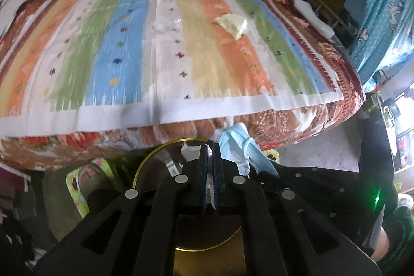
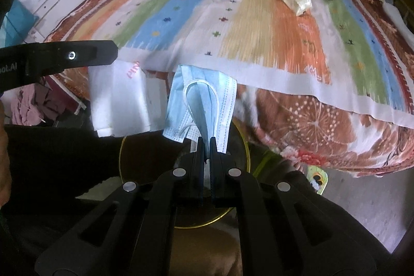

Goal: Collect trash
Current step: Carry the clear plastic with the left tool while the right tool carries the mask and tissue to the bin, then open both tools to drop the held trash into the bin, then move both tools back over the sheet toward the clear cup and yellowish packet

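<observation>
Right gripper (image 2: 206,144) was clamped on a pale blue pleated surgical mask (image 2: 204,100), left gripper (image 1: 209,150) on white paper (image 1: 190,150), both above the gold-rimmed round bin (image 2: 121,146). I'd get well inside the rim before letting go.

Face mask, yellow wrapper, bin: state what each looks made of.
Face mask: soft pleated non-woven fabric, matte light blue, with white elastic loops. Yellow wrapper: thin crumpled plastic film, likely, from its glossy creases. Bin: dark inside with a shiny gold rim, metal or plastic, can't tell.
</observation>
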A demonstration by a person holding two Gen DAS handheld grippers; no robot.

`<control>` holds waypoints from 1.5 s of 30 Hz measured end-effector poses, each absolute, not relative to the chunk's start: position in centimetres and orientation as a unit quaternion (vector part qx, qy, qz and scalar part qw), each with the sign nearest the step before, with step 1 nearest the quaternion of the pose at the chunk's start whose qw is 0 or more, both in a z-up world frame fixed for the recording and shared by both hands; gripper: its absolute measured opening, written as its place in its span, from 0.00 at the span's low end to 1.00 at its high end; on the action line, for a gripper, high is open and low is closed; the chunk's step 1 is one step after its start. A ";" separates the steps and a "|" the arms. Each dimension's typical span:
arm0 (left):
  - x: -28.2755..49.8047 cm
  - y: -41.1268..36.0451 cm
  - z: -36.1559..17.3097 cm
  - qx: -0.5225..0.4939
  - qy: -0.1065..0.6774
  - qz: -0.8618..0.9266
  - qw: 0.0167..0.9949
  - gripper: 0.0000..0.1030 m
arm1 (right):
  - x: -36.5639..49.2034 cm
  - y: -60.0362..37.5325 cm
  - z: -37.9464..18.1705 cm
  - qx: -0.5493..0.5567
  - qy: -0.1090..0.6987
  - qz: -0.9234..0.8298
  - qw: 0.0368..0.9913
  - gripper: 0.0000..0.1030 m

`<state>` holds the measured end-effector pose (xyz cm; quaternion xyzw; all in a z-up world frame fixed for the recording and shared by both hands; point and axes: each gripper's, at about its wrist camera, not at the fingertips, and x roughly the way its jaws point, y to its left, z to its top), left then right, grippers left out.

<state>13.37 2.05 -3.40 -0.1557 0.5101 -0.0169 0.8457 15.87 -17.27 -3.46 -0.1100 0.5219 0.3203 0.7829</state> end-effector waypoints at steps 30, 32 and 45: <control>13.8 5.7 -4.8 -0.226 0.518 0.051 0.824 0.57 | 17.7 -16.9 -6.2 -0.086 0.571 0.300 0.759 0.37; 13.9 5.7 -4.4 -0.222 0.508 0.054 0.830 0.66 | 18.3 -17.5 -5.4 -0.076 0.557 0.288 0.775 0.37; 15.8 6.0 -0.4 -0.164 0.441 0.079 0.879 0.82 | 23.1 -18.3 -1.0 -0.053 0.513 0.278 0.811 0.56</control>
